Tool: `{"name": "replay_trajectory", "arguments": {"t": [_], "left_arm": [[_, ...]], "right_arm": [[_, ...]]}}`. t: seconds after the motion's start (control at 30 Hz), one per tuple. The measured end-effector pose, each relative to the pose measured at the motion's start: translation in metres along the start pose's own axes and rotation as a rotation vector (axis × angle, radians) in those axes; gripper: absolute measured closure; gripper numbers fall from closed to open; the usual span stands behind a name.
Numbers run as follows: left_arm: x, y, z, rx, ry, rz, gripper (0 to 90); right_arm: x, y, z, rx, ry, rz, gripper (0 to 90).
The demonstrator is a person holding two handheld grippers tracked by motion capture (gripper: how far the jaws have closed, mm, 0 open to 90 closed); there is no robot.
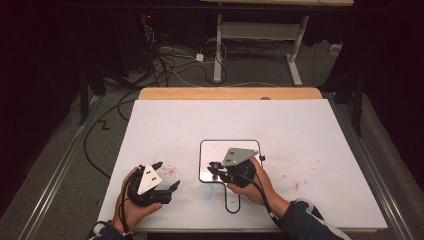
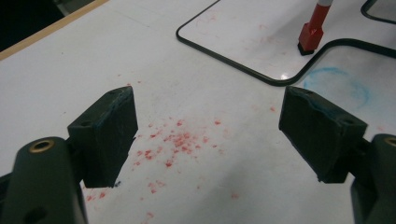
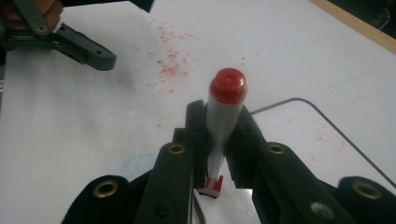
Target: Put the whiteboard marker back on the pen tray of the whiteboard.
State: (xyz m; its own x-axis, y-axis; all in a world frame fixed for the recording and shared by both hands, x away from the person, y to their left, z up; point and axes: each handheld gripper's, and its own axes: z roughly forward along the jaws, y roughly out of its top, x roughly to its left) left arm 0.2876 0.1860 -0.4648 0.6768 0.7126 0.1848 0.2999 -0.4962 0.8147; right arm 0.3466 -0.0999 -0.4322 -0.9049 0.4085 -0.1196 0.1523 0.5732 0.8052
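Observation:
A small whiteboard point(image 1: 220, 152) with a black frame and a handle lies in the middle of the large white sheet point(image 1: 300, 130). My right gripper point(image 1: 215, 170) is shut on a marker point(image 3: 227, 93) with a white barrel and red ends. The marker stands nearly upright, with its lower red end point(image 2: 312, 35) on the small whiteboard point(image 2: 243, 37) near the board's front left corner. My left gripper point(image 1: 167, 175) is open and empty to the left of the board, its jaws spread wide just above a patch of red specks point(image 2: 180, 140).
A faint blue smudge point(image 2: 336, 86) marks the sheet beside the board's handle. More red specks point(image 1: 300, 182) lie at the sheet's right. The wooden table edge point(image 1: 230, 93) runs along the far side. Cables point(image 1: 165, 60) and desk legs point(image 1: 218, 50) are on the floor beyond.

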Motion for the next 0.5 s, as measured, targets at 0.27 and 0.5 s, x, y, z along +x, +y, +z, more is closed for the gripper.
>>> {"name": "replay_trajectory", "arguments": {"t": [0.27,0.5], "left_arm": [[-0.001,0.0,0.002,0.008,-0.015,0.004,18.9],[-0.002,0.001,0.005,0.007,-0.026,0.004,18.9]], "right_arm": [[-0.005,-0.004,-0.006,0.022,-0.067,-0.005,81.2],[0.0,0.001,0.001,0.014,-0.038,-0.01,81.2]]}}
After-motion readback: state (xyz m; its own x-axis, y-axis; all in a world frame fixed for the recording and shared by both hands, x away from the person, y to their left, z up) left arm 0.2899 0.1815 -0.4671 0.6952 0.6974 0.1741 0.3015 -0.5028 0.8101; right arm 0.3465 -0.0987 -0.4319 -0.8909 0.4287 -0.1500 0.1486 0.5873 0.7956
